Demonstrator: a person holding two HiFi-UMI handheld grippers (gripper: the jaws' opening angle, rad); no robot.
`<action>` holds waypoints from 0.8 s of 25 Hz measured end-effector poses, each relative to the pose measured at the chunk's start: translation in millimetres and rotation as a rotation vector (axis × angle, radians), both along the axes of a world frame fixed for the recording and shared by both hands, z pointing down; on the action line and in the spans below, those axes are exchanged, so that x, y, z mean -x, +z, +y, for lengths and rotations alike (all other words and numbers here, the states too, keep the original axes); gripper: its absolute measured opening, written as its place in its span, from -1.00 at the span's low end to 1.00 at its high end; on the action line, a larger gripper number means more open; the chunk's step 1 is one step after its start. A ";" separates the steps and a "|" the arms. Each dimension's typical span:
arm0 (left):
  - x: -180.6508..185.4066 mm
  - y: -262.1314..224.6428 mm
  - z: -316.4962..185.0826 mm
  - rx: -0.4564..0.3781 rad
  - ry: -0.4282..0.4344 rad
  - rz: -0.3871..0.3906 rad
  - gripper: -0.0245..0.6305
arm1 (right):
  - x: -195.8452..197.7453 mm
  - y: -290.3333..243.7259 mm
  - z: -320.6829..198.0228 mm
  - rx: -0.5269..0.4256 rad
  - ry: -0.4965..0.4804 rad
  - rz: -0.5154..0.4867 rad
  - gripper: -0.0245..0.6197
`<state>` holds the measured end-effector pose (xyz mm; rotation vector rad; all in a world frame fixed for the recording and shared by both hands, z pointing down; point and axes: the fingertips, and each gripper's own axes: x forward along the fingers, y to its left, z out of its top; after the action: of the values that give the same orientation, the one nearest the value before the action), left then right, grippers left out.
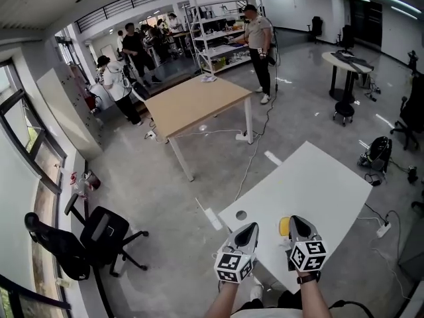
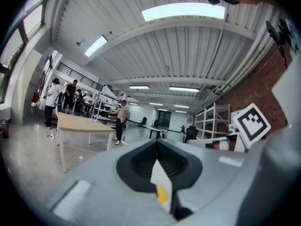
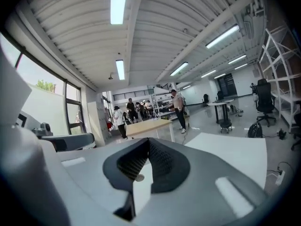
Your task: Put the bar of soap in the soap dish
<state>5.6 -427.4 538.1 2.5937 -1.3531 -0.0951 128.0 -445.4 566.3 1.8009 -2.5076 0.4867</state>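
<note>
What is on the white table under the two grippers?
A yellow object lies on the white table beside the right gripper, which covers part of it; soap or dish, I cannot tell. A small grey round spot sits to its left.

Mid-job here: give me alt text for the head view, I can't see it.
The left gripper and right gripper hover, jaws shut and empty, over the near edge of a white table; a small yellow bar lies on it between them. Beyond stand a wooden table, a black office chair and people by shelves.
</note>
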 end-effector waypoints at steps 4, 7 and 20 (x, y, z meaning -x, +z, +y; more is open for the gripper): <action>-12.4 -46.9 25.4 -0.082 0.000 0.041 -0.92 | -2.8 -58.6 35.2 -0.135 -0.038 -0.023 -0.89; -34.1 -75.6 56.8 -0.156 0.022 0.035 -0.92 | -8.0 -93.4 74.3 -0.227 -0.083 -0.058 -0.89; -65.5 -97.0 234.5 -0.098 0.049 0.095 -0.92 | -43.6 -82.3 260.0 -0.215 -0.118 0.000 -0.89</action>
<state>71.1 -192.9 441.2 2.6628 -1.2818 -0.2791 171.6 -185.5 484.0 1.7001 -2.7384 0.2194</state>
